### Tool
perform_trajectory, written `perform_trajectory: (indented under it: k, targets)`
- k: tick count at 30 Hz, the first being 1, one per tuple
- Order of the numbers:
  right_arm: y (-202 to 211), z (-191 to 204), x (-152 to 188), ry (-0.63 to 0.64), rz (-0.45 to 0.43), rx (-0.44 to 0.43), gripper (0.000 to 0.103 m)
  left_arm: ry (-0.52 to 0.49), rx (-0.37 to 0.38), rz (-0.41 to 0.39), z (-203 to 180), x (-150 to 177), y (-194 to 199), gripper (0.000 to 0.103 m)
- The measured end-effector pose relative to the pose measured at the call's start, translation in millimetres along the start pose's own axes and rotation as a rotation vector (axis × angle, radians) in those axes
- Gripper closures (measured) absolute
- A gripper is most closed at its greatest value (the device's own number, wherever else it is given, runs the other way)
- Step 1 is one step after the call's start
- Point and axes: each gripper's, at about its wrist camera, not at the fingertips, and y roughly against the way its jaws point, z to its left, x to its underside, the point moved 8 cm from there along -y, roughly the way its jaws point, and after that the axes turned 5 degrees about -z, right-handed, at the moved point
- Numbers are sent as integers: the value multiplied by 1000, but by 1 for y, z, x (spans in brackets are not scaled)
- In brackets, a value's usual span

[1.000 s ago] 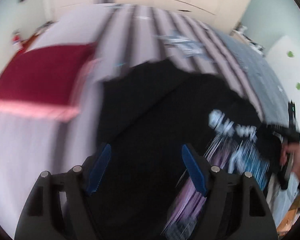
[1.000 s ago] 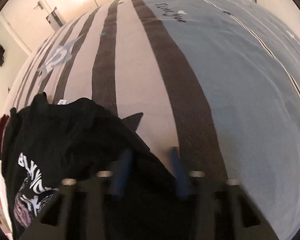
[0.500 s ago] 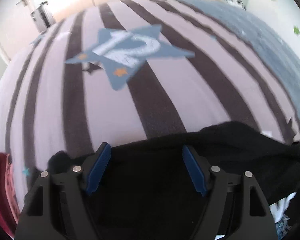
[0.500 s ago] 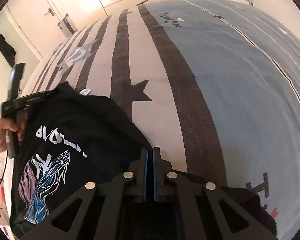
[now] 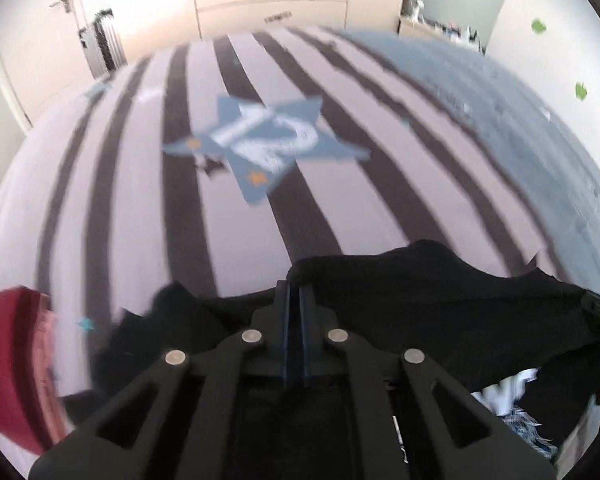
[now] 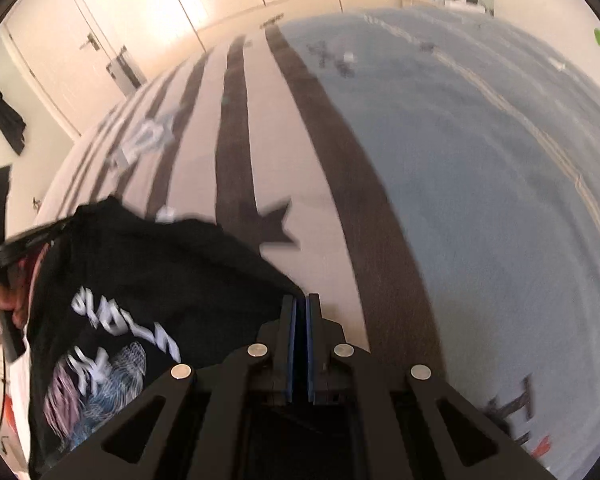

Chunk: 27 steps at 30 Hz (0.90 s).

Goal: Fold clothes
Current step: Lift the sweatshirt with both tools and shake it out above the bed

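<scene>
Folding has barely begun. Left gripper (image 5: 295, 300) is clamped on the black T-shirt (image 5: 440, 300) at its upper edge; a red garment (image 5: 12, 368) lies far left. Right gripper (image 6: 301, 312) pinches the opposite edge. Shirt hangs bunched above the striped bedcover (image 6: 460, 180), print outward; no fold visible, spreading apparently comes next.

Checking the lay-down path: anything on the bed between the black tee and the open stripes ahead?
Nothing visible. Both claws, left and right, are shut on the black T-shirt; the striped bedspread ahead lies bare. A red garment sits off left.
</scene>
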Motion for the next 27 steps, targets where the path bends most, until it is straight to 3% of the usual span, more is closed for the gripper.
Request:
perform_trajectory:
  k: [5, 7, 9, 12, 14, 16, 18, 20, 22, 24, 27]
  targets:
    - [19, 26, -82, 56, -73, -7, 100, 80, -79, -89, 32, -84, 42, 101]
    - [28, 45, -135, 95, -120, -9, 100, 120, -112, -154, 44, -138, 68, 101]
    - [54, 68, -211, 121, -198, -10, 100, 168, -142, -229, 58, -207, 105, 101]
    - [105, 104, -338, 156, -335, -11, 100, 187, -183, -393, 72, -324, 191, 101]
    - [161, 127, -414, 153, -458, -29, 100, 176, -203, -531, 73, -389, 262, 101]
    - [230, 146, -461, 177, -595, -41, 100, 133, -226, -685, 67, -444, 344, 101]
    - [300, 165, -496, 218, -732, -46, 100, 101, -231, -789, 60, -470, 407, 101]
    - [371, 183, -531, 259, -869, -52, 100, 65, -228, -855, 53, -477, 450, 100]
    - [413, 191, -537, 284, -947, -55, 100, 37, -197, -864, 47, -453, 467, 100]
    - [424, 190, -513, 310, -965, -53, 100, 13, -161, -849, 41, -417, 472, 100]
    - [404, 178, -443, 358, -924, -44, 100, 53, -90, -746, 39, -309, 437, 102]
